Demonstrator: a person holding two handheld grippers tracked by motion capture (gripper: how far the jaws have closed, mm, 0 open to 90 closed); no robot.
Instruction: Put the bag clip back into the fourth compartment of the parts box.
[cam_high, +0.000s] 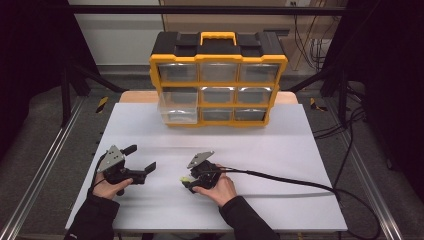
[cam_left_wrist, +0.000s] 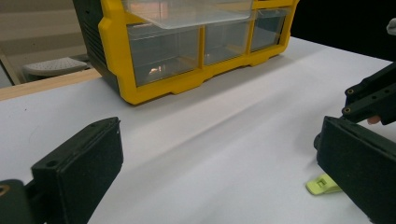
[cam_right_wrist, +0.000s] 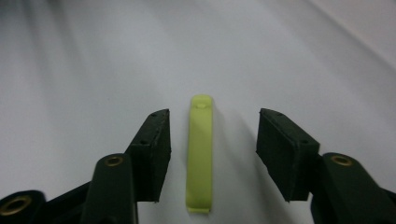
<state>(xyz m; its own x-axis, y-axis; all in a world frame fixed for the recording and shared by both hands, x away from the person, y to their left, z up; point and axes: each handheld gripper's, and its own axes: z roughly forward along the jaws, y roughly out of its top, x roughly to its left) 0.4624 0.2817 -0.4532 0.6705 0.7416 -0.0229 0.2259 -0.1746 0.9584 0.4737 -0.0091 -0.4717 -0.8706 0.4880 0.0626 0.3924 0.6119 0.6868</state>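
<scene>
left tool (cam_high: 141, 159): jaws wide apart | right tool (cam_right_wrist: 210, 149): jaws part-open

High view overlooks table (cam_high: 280, 150); gripper views skim it.

Black sleeves (cam_high: 100, 217); black grippers, grey plates

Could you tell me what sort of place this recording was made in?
Probably a lab or workshop test bench: a white table inside a dark metal frame, loose cables on the floor, and a yellow drawer organiser set out as a prop.
</scene>
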